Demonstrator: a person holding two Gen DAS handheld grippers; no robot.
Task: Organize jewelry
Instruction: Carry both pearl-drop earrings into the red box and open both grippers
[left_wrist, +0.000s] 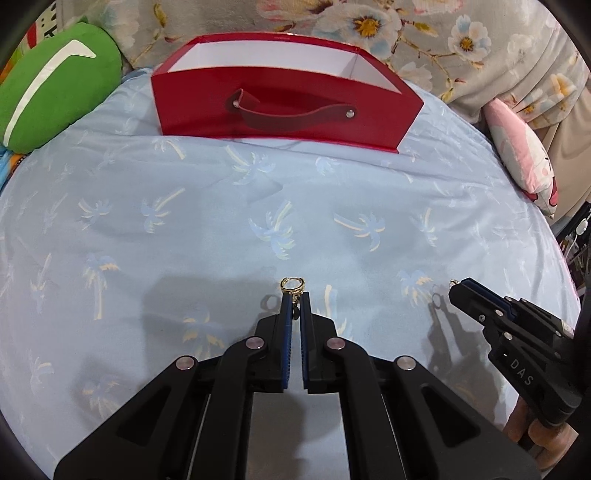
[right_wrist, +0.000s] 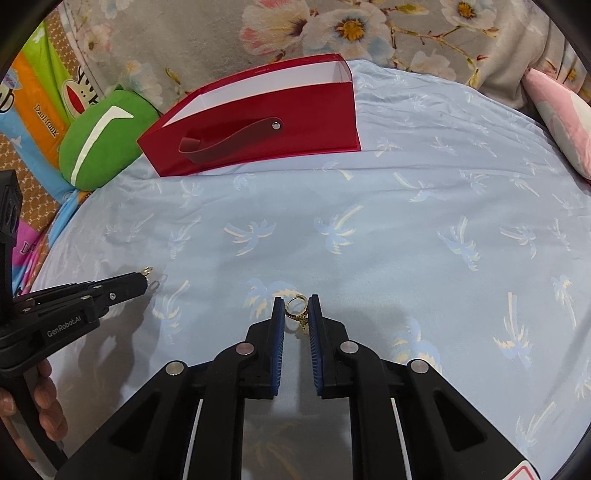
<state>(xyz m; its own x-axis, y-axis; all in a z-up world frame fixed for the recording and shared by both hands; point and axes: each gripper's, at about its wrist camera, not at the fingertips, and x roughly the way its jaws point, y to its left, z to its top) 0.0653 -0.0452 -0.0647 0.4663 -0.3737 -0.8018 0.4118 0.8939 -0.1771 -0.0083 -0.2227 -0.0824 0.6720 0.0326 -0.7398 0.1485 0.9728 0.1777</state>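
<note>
My left gripper (left_wrist: 294, 295) is shut on a small gold hoop earring (left_wrist: 292, 285) with a dark charm, held just above the blue sheet; it also shows at the left of the right wrist view (right_wrist: 144, 277). My right gripper (right_wrist: 296, 304) is shut on a second gold hoop earring (right_wrist: 296, 308) pinched between its blue pads, and its tip shows in the left wrist view (left_wrist: 458, 286). An open red box (left_wrist: 280, 99) with a strap handle and white inside stands at the far side of the bed (right_wrist: 258, 122).
The bed has a light blue palm-print sheet (left_wrist: 184, 221). A green cushion (left_wrist: 51, 92) lies left of the box. A pink pillow (left_wrist: 521, 151) lies at the right edge. A flowered blanket (left_wrist: 406, 33) is bunched behind the box.
</note>
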